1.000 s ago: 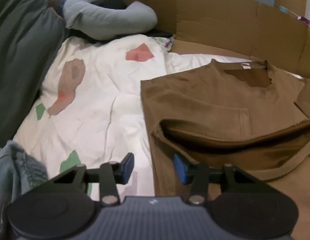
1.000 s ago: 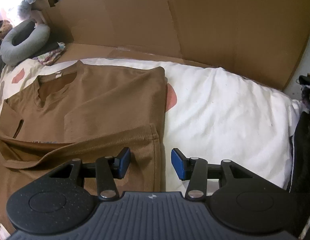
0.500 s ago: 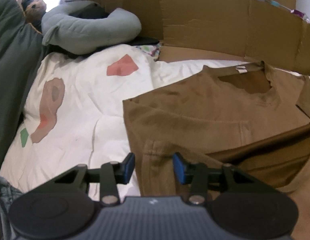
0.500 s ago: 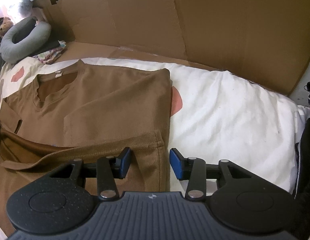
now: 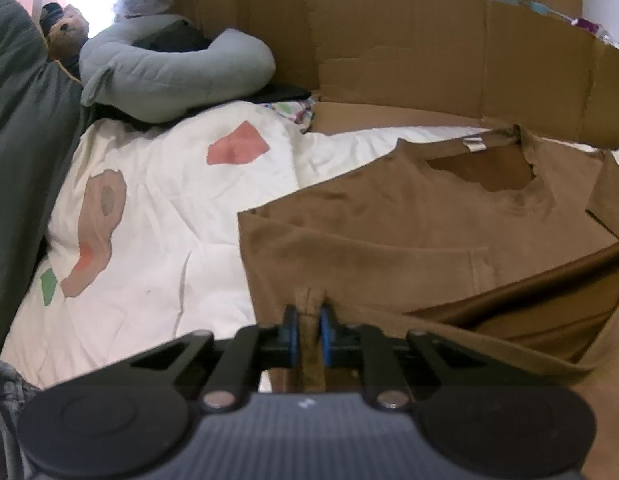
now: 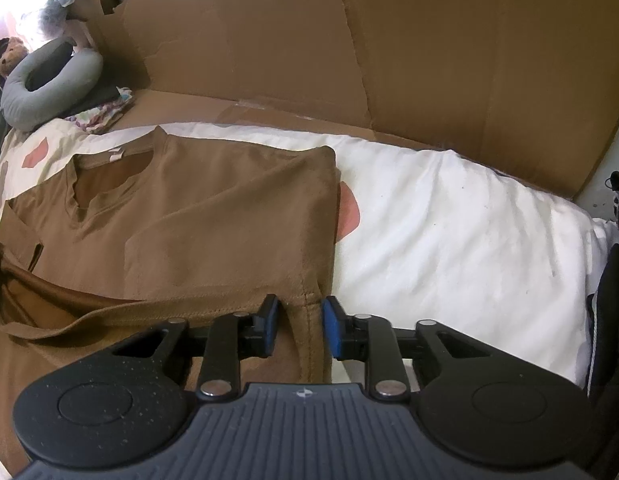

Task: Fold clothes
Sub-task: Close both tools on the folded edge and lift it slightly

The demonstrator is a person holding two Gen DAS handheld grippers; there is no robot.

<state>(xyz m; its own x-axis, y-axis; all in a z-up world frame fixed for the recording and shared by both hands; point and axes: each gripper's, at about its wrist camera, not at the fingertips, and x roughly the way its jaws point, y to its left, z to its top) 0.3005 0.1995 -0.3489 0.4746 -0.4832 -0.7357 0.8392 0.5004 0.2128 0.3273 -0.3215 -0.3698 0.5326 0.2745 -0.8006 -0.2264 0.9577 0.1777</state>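
On your left side, the left gripper [image 5: 308,330] has its jaws closing on a pinch of the brown shirt [image 5: 409,220], and the blue pads already press a ridge of cloth at the shirt's left edge, so the gap is narrow. The risk here, I think, is that this pinch takes only the top layer; if you lift, the lower layer may stay on the white bedsheet [image 5: 169,208] and the fold will come out uneven. The shirt lies flat on the bed, its collar toward the cardboard [image 5: 389,52] at the far side and the sleeves folded in, with a loose band of the lower part bunched just in front of both grippers. That loose band could drag or twist if the two hands do not rise together. On your right side, the right gripper [image 6: 299,330] is also closing, but its jaws stand wider, about a medium gap. The right edge of the shirt [image 6: 189,220] with its stitched hem sits between the pads, yet I cannot see the pads pressing it firmly. If you lift before this side has closed, the cloth may slip out, and the shirt will hang from the left side only and lose its shape.
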